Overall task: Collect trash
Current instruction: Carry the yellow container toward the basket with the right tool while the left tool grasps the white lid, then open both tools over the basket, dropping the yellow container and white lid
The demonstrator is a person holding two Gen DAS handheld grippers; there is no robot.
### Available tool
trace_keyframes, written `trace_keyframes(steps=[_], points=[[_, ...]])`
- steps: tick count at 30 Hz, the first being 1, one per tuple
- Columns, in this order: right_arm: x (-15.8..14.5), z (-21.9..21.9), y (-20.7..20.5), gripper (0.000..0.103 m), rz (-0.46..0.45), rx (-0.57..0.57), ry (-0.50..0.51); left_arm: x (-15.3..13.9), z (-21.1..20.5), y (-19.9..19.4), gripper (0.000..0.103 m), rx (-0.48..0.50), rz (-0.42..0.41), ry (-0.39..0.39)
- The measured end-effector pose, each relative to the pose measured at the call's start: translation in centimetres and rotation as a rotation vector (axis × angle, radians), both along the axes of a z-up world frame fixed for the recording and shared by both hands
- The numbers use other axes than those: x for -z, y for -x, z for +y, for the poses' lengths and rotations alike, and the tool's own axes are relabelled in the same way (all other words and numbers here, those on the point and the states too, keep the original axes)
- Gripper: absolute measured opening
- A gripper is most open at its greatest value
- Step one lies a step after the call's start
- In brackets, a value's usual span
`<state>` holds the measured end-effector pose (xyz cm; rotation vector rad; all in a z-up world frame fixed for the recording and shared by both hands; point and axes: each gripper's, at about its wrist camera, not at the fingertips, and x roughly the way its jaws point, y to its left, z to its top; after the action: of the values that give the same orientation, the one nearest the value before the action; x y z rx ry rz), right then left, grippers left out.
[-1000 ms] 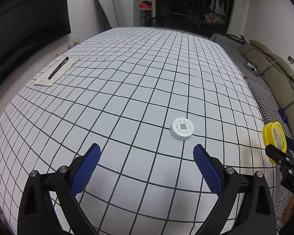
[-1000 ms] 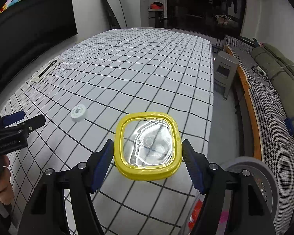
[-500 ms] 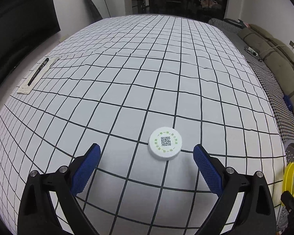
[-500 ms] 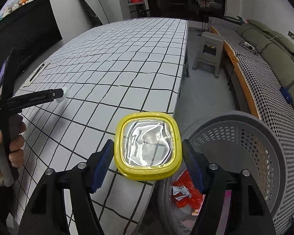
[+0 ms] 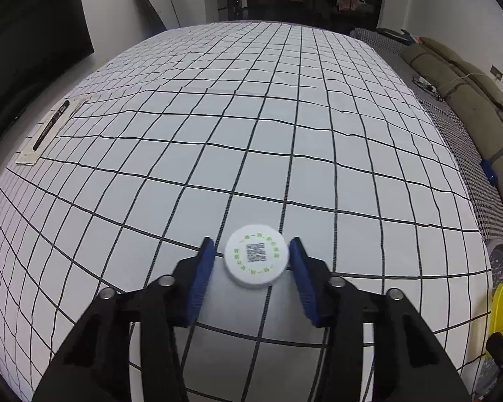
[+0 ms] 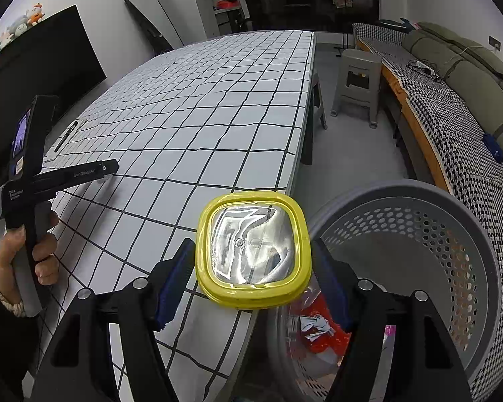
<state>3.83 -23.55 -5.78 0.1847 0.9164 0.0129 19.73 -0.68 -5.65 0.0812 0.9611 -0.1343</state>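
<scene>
Here the white round cap [image 5: 256, 256] lies near the table's [image 5: 218, 134] near edge, between the closing left gripper [image 5: 251, 258], pads barely off it. It could squirt sideways. The right gripper [image 6: 253, 261] clamps a yellow lid [image 6: 253, 249] by the basket [image 6: 479, 251].

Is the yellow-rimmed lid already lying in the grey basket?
No, the right gripper holds the yellow-rimmed lid beside the grey basket.

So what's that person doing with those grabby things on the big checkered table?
A person is clearing up trash with a tool in each hand. The left tool has just been closing around a white round lid lying on the checkered tablecloth; its right pad touches the lid, the left not quite. The right tool holds a yellow-rimmed square lid by the grey laundry basket, which already has scraps inside.
</scene>
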Motion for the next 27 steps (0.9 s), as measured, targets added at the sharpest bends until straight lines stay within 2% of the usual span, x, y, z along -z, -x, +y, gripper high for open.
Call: trace_keyframes(steps=[7,14,22,27], points=[[-0.3,-0.4,0.3,0.068,-0.009,0.006,-0.002,-0.5,-0.6,2.4,0.039,0.017,-0.004,0.009],[-0.7,-1.4,1.8,0.068,-0.018,0.034,-0.003,-3.8,-1.7,6.8,0.039,0.063,-0.083,0.014],[-1.3,-3.9,5.5,0.068,-0.042,0.087,0.013,-7.2,-6.6,13.1,0.039,0.177,-0.165,0.056],[-1.8,-7.1,8.2,0.068,-0.06,0.144,0.025,-7.8,-11.1,16.1,0.039,0.258,-0.169,0.081]])
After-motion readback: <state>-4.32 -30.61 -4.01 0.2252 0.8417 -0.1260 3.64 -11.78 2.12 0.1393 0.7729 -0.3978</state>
